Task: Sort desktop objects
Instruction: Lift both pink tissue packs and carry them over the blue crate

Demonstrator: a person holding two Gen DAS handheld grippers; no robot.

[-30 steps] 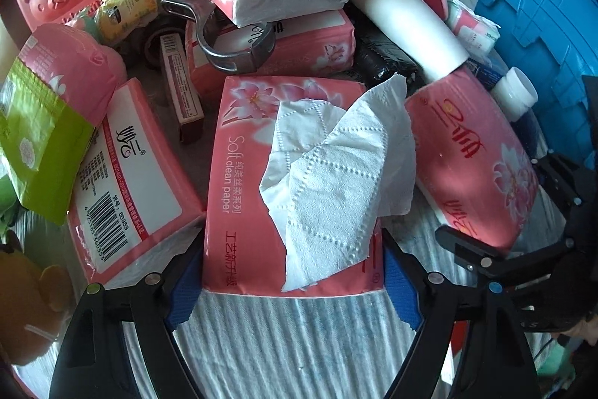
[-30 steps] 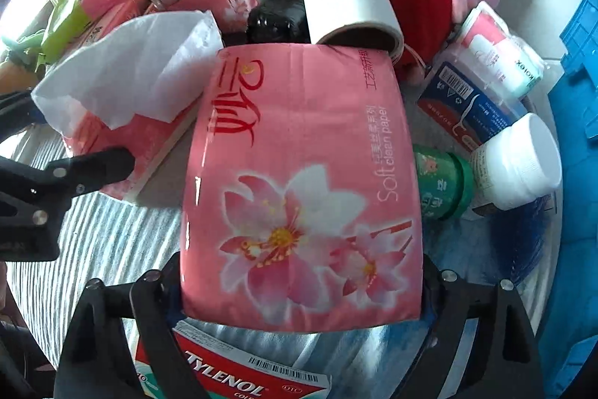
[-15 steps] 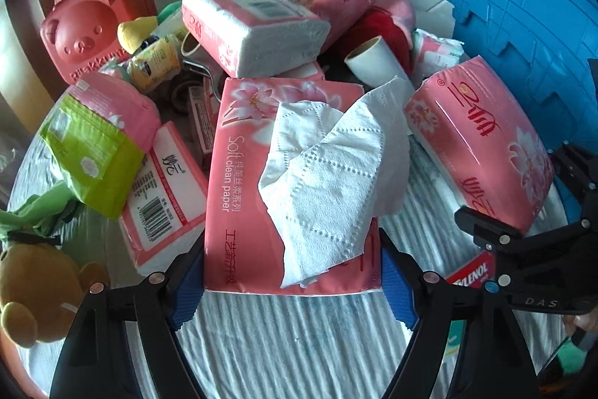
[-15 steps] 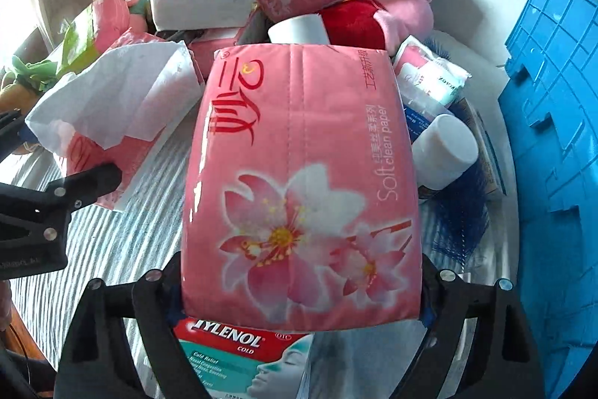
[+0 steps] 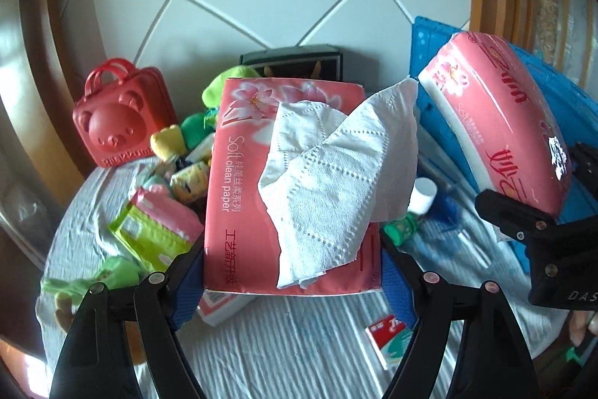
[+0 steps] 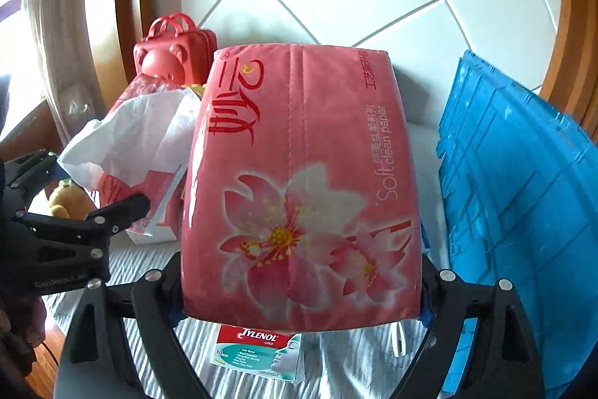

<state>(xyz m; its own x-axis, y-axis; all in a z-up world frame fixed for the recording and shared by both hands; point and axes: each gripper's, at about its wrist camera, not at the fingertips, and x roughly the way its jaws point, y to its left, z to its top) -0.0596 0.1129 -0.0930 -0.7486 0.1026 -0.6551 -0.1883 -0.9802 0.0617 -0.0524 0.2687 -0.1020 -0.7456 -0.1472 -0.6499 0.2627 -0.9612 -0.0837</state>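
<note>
My left gripper point(image 5: 293, 281) is shut on an opened pink tissue pack point(image 5: 239, 197) with a white tissue point(image 5: 336, 182) hanging out of its top; the pack is lifted clear above the table. My right gripper point(image 6: 301, 290) is shut on a sealed pink tissue pack point(image 6: 299, 182) printed with flowers, also held in the air. In the left wrist view the sealed pack point(image 5: 501, 129) hangs at the right in front of the blue crate point(image 5: 429, 40). In the right wrist view the opened pack point(image 6: 142, 137) shows at the left with the left gripper's black finger below it.
A blue crate point(image 6: 523, 193) stands at the right. On the white cloth lie a Tylenol box point(image 6: 258, 350), a red bear case point(image 5: 119, 118), a green-and-pink pack point(image 5: 157, 230), plush toys, small bottles and a white-capped bottle point(image 5: 422, 197). White floor tiles lie beyond.
Both grippers have risen with their tissue packs, and the clutter below has shrunk away. The views have tilted up, so the tiled floor and wooden frame now show.
</note>
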